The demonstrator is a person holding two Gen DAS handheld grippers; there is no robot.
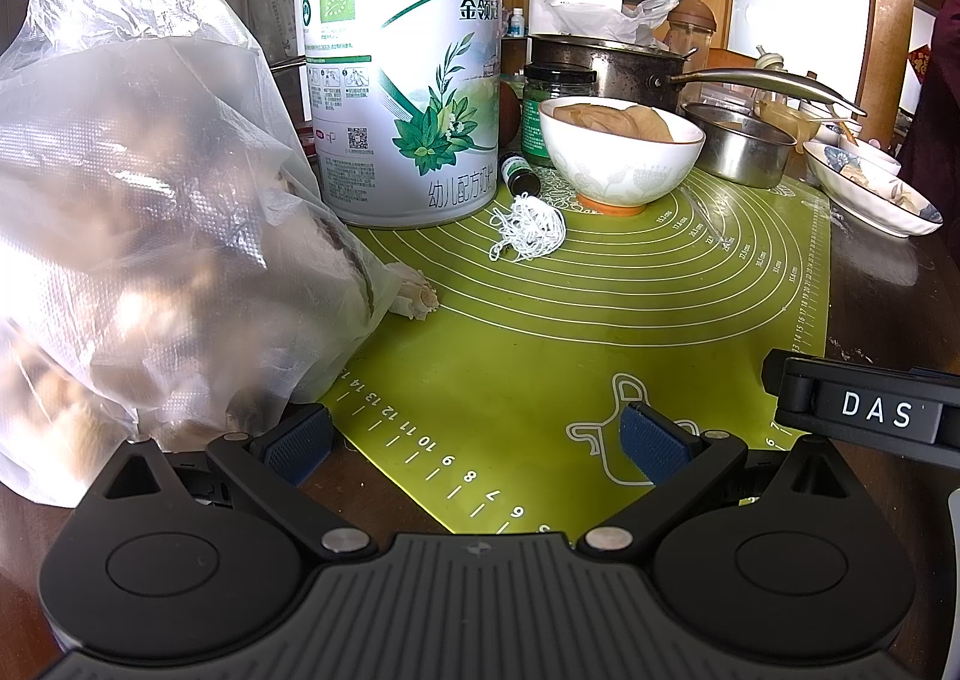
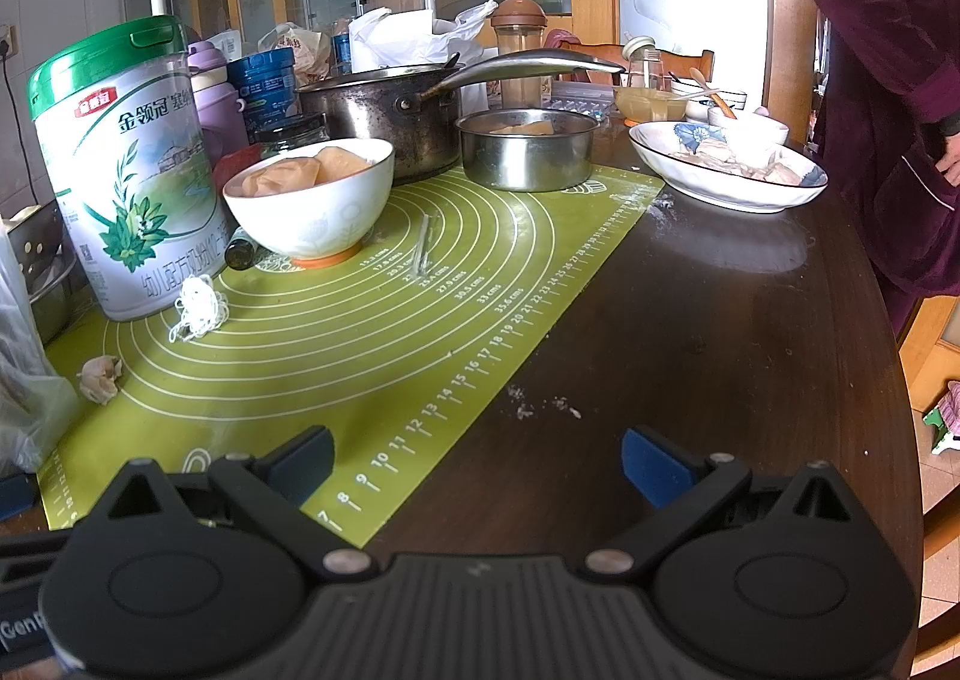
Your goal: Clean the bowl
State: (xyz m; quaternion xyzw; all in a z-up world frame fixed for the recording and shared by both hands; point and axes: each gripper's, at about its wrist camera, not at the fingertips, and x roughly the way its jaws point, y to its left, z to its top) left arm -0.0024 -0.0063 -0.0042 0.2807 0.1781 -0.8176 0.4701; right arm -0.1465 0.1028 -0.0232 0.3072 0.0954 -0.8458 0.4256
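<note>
Both wrist views sit low over the counter (image 2: 690, 320), looking forward along open fingers (image 1: 300, 440). Each shares the green mat (image 1: 540, 350) and white bowl (image 2: 312, 200) mid-frame; the right view sits further right.

On the table I count one white bowl (image 2: 309, 200), one big green-lidded can (image 2: 123, 170), one dark pot (image 2: 378, 116), one round metal tin (image 2: 528, 149), one flat dish (image 2: 726, 170), one green mat (image 2: 360, 320) and two baby bottles (image 2: 519, 44).
</note>
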